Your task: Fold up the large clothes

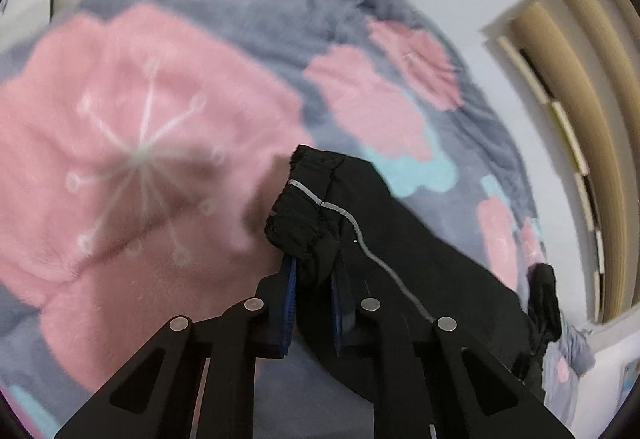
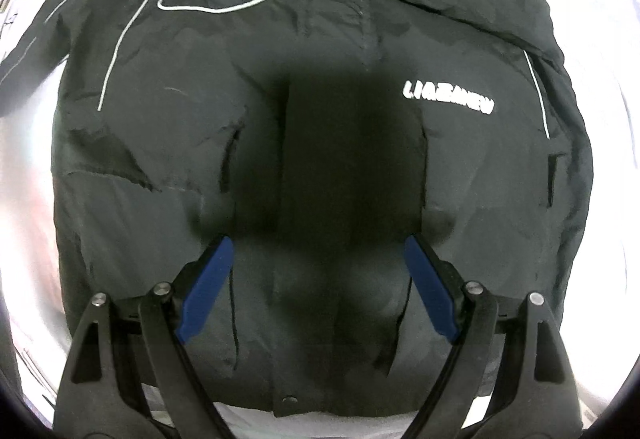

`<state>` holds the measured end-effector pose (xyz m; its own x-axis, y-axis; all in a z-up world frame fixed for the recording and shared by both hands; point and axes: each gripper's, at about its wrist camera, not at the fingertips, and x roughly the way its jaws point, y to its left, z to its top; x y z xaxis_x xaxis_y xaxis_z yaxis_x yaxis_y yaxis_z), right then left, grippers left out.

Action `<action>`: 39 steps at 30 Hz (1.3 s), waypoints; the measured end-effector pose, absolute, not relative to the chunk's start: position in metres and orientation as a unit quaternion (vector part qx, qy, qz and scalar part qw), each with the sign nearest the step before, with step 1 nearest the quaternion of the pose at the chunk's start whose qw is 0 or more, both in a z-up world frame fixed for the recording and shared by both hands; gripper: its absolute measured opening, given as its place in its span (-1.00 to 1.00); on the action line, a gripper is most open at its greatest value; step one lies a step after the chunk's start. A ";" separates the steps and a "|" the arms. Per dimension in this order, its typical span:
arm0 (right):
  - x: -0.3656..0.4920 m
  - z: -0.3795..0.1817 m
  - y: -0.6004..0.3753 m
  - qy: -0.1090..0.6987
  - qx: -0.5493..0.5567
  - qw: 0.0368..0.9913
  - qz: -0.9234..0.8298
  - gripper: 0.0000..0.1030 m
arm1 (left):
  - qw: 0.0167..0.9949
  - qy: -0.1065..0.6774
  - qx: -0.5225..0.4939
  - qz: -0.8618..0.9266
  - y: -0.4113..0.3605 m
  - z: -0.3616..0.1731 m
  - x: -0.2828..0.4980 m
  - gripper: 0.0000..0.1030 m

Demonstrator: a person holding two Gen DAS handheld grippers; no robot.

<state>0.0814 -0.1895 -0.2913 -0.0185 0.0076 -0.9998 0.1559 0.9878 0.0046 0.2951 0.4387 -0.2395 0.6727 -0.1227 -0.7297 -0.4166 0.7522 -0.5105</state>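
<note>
The left gripper [image 1: 314,271] pinches a black jacket [image 2: 320,119] cuff at lower centre, while the right gripper [image 2: 318,251] hangs wide apart over the jacket's front.

The jacket [image 2: 320,143] lies spread flat on the blanket [image 1: 168,143], which covers the bed. The right gripper [image 2: 318,291] hangs above the jacket's middle, jaws wide apart, the chest lettering [image 2: 448,99] ahead and to its right. The left gripper [image 1: 314,279] pinches the sleeve cuff [image 1: 300,215] between its pads, the sleeve trailing back to the right over the blanket. A slatted door [image 1: 576,143] stands at the far right.
</note>
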 end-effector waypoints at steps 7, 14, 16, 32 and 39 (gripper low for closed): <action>0.103 -0.290 -0.170 0.707 0.058 0.704 -0.022 0.66 | 0.897 0.349 -0.270 0.016 0.379 -0.154 0.275 -0.73; 0.121 -0.282 -0.162 0.687 0.059 0.724 0.015 0.65 | 0.925 0.322 -0.193 -0.062 0.274 -0.093 0.265 -0.74; 0.123 -0.278 -0.167 0.679 0.063 0.731 0.019 0.65 | 0.930 0.321 -0.160 -0.083 0.234 -0.083 0.265 -0.74; 0.121 -0.269 -0.272 0.642 0.115 0.758 -0.006 0.66 | 0.874 0.394 -0.080 -0.273 -0.042 -0.112 0.288 -0.74; 0.118 -0.276 -0.292 0.647 0.128 0.752 -0.008 0.66 | 0.830 0.474 -0.047 -0.289 -0.121 -0.175 0.289 -0.64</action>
<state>0.1180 -0.2917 -0.2757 0.1637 0.1531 -0.9746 0.1768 0.9673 0.1817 0.2894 -0.1212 -0.1748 0.3833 -0.5251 -0.7598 0.4364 0.8280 -0.3521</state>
